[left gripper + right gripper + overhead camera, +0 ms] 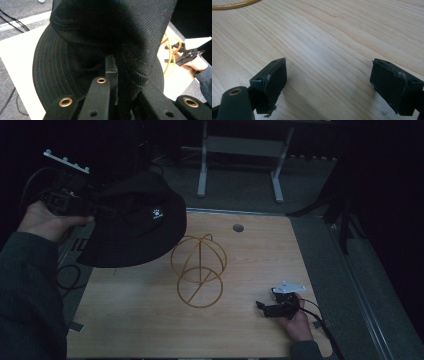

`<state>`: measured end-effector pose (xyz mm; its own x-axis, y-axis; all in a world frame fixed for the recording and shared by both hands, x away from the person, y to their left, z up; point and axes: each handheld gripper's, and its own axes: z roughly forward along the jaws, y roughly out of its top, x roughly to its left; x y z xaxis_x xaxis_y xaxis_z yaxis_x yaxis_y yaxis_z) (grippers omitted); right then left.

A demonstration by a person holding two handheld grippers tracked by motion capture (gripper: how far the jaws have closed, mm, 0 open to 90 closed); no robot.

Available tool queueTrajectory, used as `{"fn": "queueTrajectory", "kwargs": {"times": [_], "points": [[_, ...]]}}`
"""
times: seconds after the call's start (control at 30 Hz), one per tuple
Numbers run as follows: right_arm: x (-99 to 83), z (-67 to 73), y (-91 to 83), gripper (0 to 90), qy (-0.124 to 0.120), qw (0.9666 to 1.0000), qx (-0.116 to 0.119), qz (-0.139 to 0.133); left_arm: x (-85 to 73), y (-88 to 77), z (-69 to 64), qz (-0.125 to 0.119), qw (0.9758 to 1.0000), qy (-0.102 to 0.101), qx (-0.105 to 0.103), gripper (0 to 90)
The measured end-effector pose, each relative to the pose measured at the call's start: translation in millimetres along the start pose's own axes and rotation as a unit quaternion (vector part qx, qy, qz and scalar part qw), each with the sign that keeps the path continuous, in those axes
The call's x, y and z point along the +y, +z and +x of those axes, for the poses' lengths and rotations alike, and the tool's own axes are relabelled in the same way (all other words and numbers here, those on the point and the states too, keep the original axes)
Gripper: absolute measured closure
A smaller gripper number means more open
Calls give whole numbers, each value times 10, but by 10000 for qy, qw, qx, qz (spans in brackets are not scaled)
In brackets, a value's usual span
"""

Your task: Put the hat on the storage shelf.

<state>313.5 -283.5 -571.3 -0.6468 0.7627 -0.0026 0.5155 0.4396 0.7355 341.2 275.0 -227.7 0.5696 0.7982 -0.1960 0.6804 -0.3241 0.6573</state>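
High view: the left gripper [62,200], raised beyond the left edge of the tabletop [150,320], has its fingers clenched on the brim of a black hat [135,220], which hangs in the air ahead of those fingers, up and to the left of a yellow wire stand [199,270]. The left gripper view adds the grip itself: one finger [111,72] lies against the inside of the hat [105,37], cloth folded over it, with the brim's stitched rings spreading below and to the left; past the hat's right edge the stand [170,55] and the right gripper [186,53] show farther off. High view: the right gripper [280,306] rests low on the tabletop, right of the stand. Right gripper view: its fingers [272,77] stand released, wide apart, bare wood grain [332,45] between them, and a yellow arc of the stand [232,5] far ahead at upper left.
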Motion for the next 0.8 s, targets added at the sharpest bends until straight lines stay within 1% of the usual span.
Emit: {"fn": "queueTrajectory", "kwargs": {"times": [0.17,0.27,0.4,0.53,0.67,0.7,0.73,0.8], "points": [[0,0,-1,138,2,10000,-1,5,8,4,-9,-25,10000,13,-67,881],[1,0,-1,138,1,10000,2,8,18,14,-22,-43,9998,28,-174,881],[1,0,-2,138,4,10000,4,10,39,22,-51,-57,9996,73,-258,881],[1,0,-2,138,1,10000,4,9,64,25,-97,-80,9993,131,-333,881],[1,0,-2,138,3,10000,2,12,86,37,-161,-66,9987,212,-468,880],[1,0,-2,138,3,10000,2,12,86,37,-161,-66,9987,212,-468,881],[1,-1,-2,138,-6,10000,1,10,95,46,-199,-63,9982,276,-521,880],[1,-1,-2,138,-4,10000,2,11,111,57,-235,-39,9979,339,-542,880]]}}
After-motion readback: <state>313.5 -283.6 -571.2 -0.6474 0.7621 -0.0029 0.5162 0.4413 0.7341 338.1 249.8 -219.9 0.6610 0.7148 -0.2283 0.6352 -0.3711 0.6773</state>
